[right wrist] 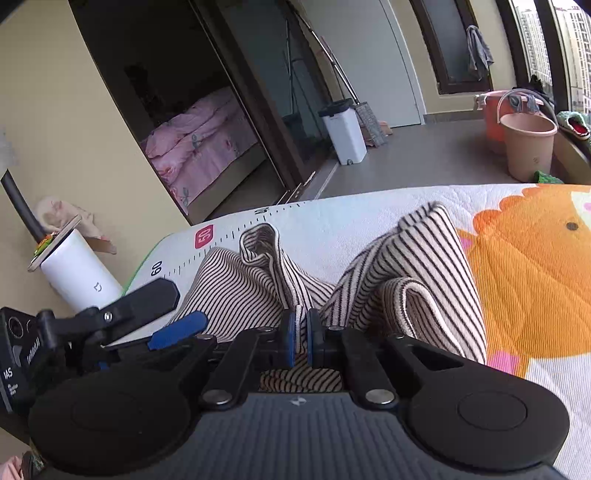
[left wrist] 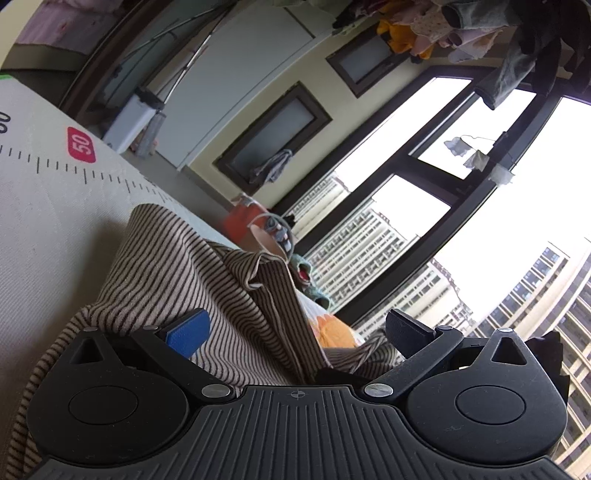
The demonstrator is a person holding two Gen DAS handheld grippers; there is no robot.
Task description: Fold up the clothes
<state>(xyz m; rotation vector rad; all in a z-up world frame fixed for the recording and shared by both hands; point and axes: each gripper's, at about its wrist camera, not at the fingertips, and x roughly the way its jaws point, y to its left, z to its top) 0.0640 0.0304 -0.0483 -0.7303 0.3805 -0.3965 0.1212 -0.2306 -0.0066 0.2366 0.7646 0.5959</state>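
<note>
A beige garment with thin dark stripes (right wrist: 417,258) lies bunched on a white mat (right wrist: 351,218) with a ruler print and an orange lion. My right gripper (right wrist: 300,334) is shut on a fold of this striped garment, which rises in ridges on both sides of the blue pads. My left gripper (left wrist: 295,328) is open, its fingers spread wide over the same striped garment (left wrist: 177,266), with nothing between them. The left gripper also shows at the left of the right wrist view (right wrist: 162,314), open, close beside the right one.
The mat's edge with a red 50 mark (left wrist: 81,144) runs at the left. A white cylinder (right wrist: 79,271) stands beside the mat. Buckets (right wrist: 524,146), a white bin (right wrist: 343,131) and large windows (left wrist: 461,206) lie beyond. Clothes hang overhead (left wrist: 461,33).
</note>
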